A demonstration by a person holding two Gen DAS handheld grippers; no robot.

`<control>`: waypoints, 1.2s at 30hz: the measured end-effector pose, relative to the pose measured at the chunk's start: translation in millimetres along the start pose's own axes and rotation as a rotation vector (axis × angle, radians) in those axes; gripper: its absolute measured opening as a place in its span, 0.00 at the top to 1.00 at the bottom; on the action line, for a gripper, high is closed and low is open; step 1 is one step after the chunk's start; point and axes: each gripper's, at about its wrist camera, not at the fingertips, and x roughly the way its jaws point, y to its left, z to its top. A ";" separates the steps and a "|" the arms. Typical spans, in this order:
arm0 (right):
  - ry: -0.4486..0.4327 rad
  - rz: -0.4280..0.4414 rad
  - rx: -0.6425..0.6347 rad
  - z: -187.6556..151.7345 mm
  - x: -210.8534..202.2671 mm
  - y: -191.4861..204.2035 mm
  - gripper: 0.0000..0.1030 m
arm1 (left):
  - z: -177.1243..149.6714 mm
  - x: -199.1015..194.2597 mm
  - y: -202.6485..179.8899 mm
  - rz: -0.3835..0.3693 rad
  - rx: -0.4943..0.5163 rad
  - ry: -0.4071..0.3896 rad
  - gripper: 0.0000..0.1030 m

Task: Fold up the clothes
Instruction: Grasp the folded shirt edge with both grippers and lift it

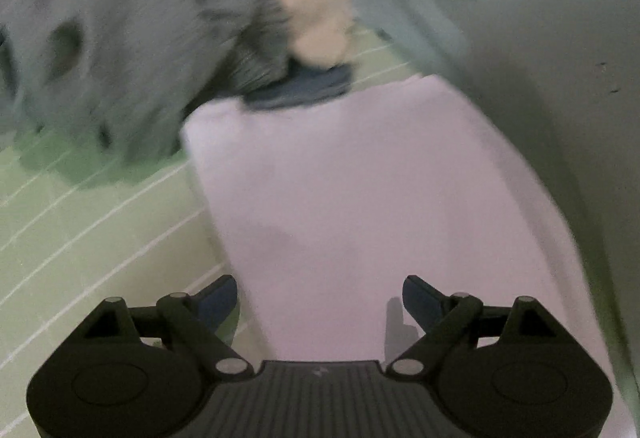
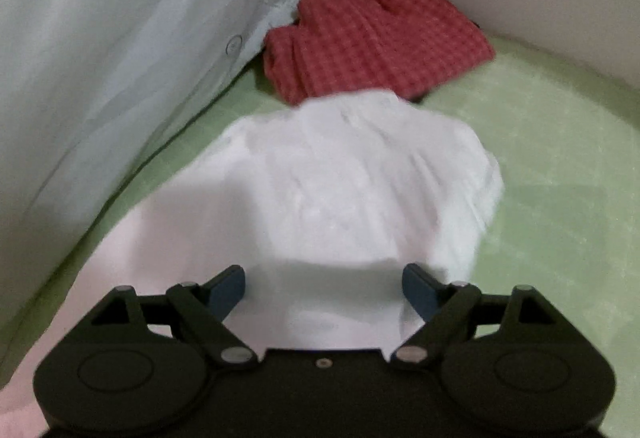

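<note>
left gripper (image 1: 320,302): jaws spread wide, nothing between them; it hangs over the near end of the pale pink cloth.
right gripper (image 2: 324,292): jaws equally wide, nothing held; the white cloth lies under and ahead of it.
pale pink cloth (image 1: 360,198): lies flat on the green mat (image 1: 80,238) as a long smooth strip with straight edges, so it looks folded at least once.
white cloth (image 2: 340,178): the far end is bunched and wrinkled, the near part flatter. whether it is the same piece as the pink strip, i cannot tell.
red checked cloth (image 2: 376,42): sits beyond the white one, loosely doubled over with an uneven edge.
progress: the strip looks tidy; the crumpled white end and the red piece still look in need of neatening. with both tools free, this fits either a pause between folds or a fold just laid down.
left view only: a hand (image 1: 316,22) in a grey sleeve at the far end of the strip, blurred, on a dark blue thing (image 1: 304,86).
right view only: the red cloth, the crumpled white end, and a pale green shirt (image 2: 120,38) with a button.
</note>
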 end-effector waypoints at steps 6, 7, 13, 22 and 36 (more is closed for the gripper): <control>0.037 -0.040 0.031 -16.3 -6.6 9.1 0.09 | -11.1 7.3 20.3 0.032 -0.031 0.043 0.12; 0.044 -0.070 0.020 -18.9 -6.8 11.8 0.09 | -10.9 8.2 17.8 0.034 -0.020 0.040 0.12; 0.107 -0.134 0.070 -33.2 -3.1 11.1 0.08 | -12.1 10.0 11.0 0.052 -0.008 0.008 0.27; 0.123 -0.014 0.116 -37.3 4.5 3.0 0.56 | -9.1 -3.6 21.0 0.011 -0.011 -0.006 0.90; 0.031 0.014 -0.014 -31.1 -42.0 -99.2 0.70 | -131.9 -96.0 92.8 -0.038 0.043 0.065 0.91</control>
